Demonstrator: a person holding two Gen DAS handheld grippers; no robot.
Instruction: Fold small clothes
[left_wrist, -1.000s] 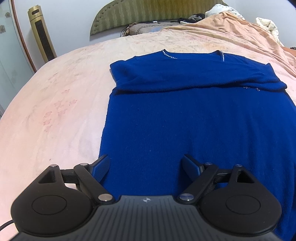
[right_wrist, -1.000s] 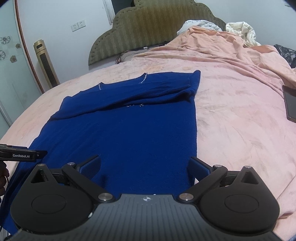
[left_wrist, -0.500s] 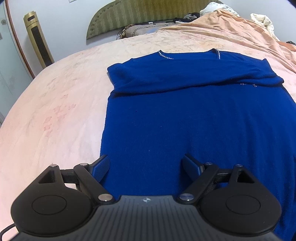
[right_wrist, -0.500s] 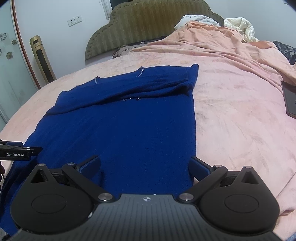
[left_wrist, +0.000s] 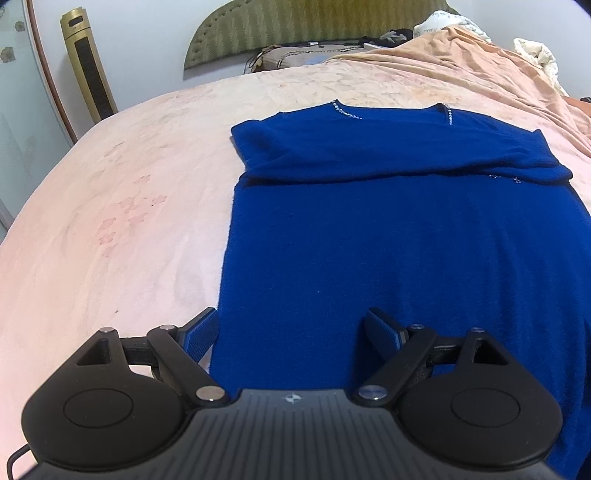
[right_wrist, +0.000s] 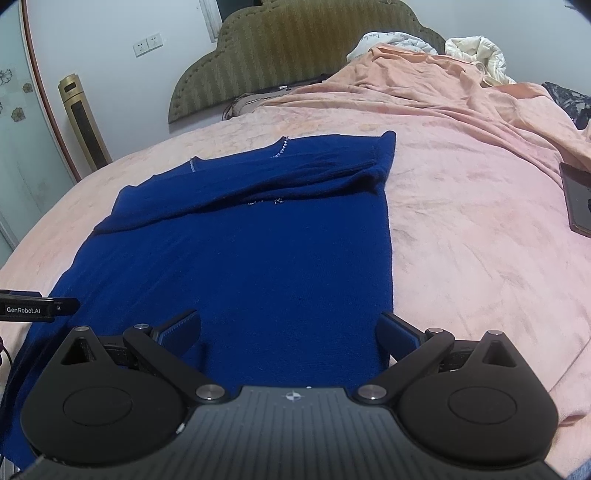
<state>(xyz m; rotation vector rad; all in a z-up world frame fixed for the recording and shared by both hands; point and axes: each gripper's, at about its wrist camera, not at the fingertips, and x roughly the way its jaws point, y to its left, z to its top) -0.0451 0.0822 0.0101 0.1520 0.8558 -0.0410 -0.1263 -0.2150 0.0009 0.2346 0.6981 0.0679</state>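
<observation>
A dark blue knit sweater (left_wrist: 388, 236) lies flat on the pink bed (left_wrist: 110, 221), neckline far from me, both sleeves folded across the chest. It also shows in the right wrist view (right_wrist: 240, 258). My left gripper (left_wrist: 291, 332) is open and empty over the sweater's near left hem corner. My right gripper (right_wrist: 290, 332) is open and empty over the near right hem corner. The left gripper's side (right_wrist: 37, 307) shows at the left edge of the right wrist view.
A crumpled peach blanket (right_wrist: 443, 85) and white bedding (right_wrist: 476, 51) lie at the far right. A dark phone (right_wrist: 578, 199) lies on the bed at right. A green headboard (right_wrist: 295, 55) and a gold tower fan (left_wrist: 88, 62) stand behind.
Both grippers have lowered slightly and shifted over the hem; the left one moved a little left so its left finger now sits beside the sweater's edge. Jaws stay open.
</observation>
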